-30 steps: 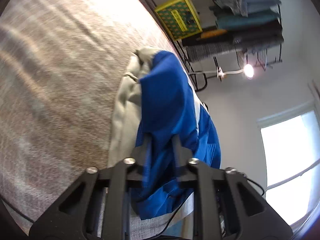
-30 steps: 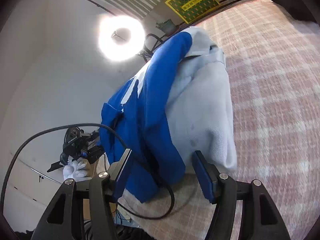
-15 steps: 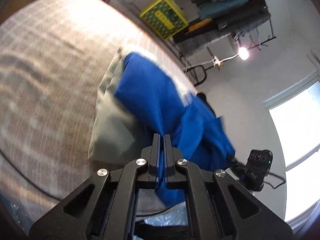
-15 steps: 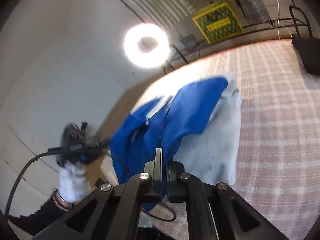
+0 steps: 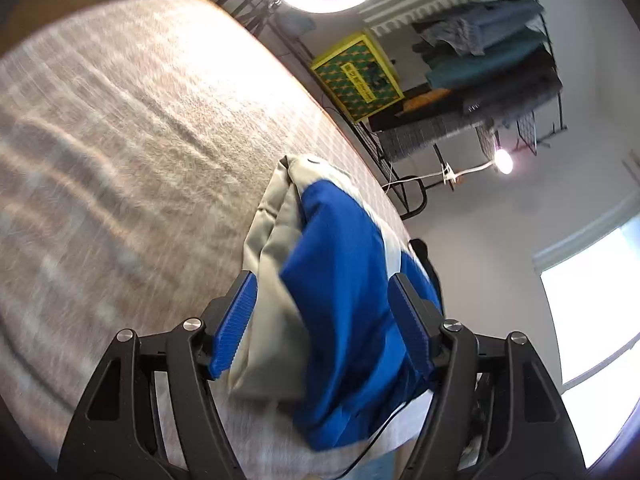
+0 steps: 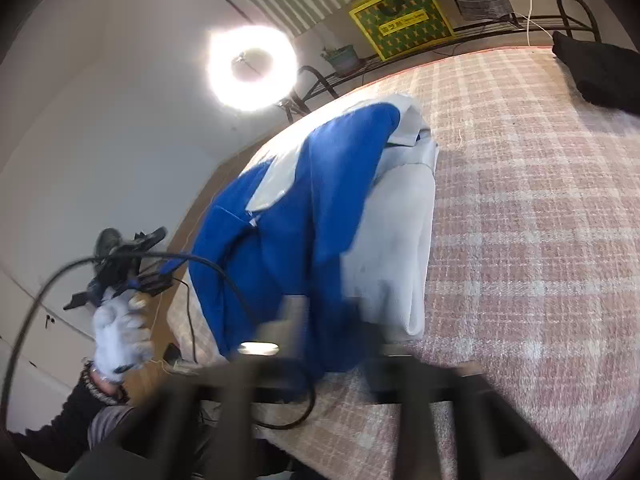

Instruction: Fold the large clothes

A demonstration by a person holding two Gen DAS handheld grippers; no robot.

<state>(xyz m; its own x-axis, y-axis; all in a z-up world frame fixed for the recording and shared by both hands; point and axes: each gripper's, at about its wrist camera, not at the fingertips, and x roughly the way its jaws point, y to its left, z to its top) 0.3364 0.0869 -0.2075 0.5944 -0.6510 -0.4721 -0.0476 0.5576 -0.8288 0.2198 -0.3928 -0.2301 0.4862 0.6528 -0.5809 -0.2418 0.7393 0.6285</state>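
A blue and pale grey garment (image 5: 344,320) lies bunched in a rough fold on the plaid table cover (image 5: 120,160), close to the table's edge. My left gripper (image 5: 320,280) hovers just above its near end, jaws opening; the cloth shows between the blue pads (image 5: 234,320), which do not press on it. In the right wrist view the same garment (image 6: 320,220) lies ahead. My right gripper (image 6: 334,332) is motion-blurred at its near edge, jaws also opening and apart, with no cloth pinched that I can see.
A black cable (image 6: 248,300) trails over the garment and off the table edge. A gloved hand (image 6: 120,328) holds the other gripper at left. A dark bundle (image 6: 600,72) sits at the table's far right. Ring light (image 6: 252,68), yellow box (image 5: 356,76) and clothes rack (image 5: 492,80) stand behind.
Half a second ago both grippers were shut, with the blue cloth lifted. Now both stand with jaws apart, both have risen a little, and the garment has settled back onto the table.
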